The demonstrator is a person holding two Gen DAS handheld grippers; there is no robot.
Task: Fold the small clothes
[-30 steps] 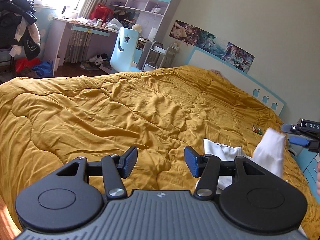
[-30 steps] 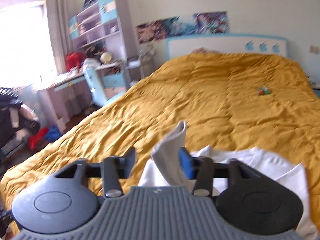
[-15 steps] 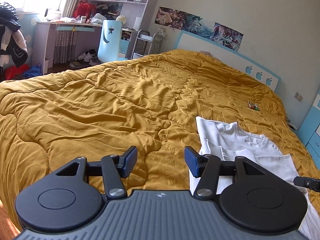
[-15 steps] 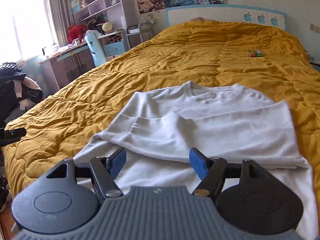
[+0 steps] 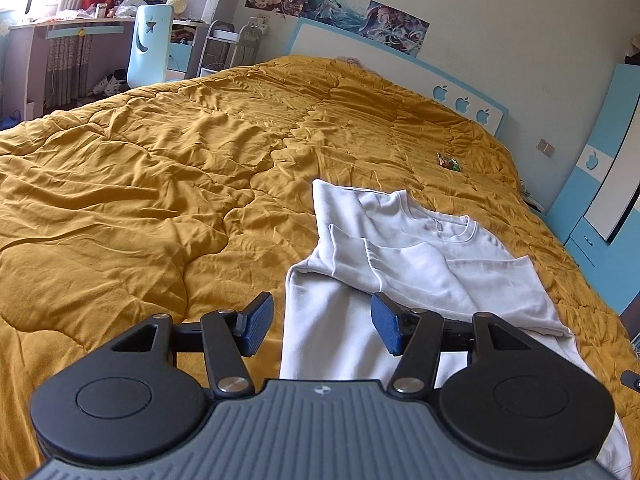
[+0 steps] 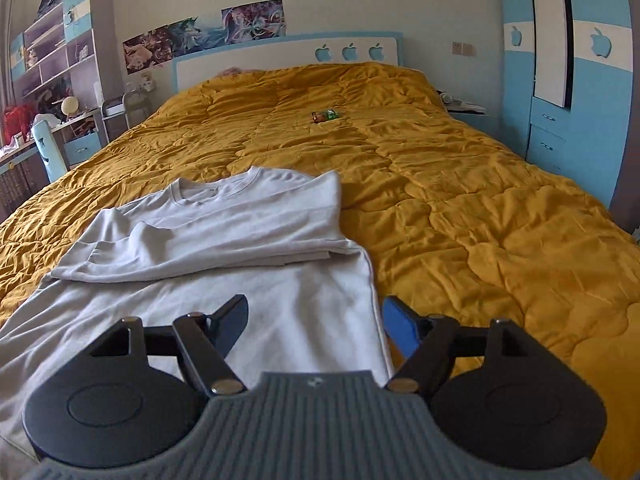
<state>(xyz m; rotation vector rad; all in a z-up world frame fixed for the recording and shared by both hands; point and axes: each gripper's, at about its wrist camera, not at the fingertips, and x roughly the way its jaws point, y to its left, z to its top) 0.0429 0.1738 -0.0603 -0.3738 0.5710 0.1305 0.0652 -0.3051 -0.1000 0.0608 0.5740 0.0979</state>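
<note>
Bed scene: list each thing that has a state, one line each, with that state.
white sweatshirt: flat on the quilt, both sleeves folded across the chest, hem unfolded
yellow quilt: spread, wrinkled
left claw: opening, holding nothing
right claw: opening, holding nothing
small wrapper: lying loose

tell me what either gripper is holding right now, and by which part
Nothing is held. The left gripper and right gripper are both open above the white sweatshirt, jaws opening.

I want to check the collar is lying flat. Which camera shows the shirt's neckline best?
The right wrist view: the white sweatshirt's neckline faces the camera, its whole curve visible. The left wrist view shows it from the side, foreshortened.
</note>
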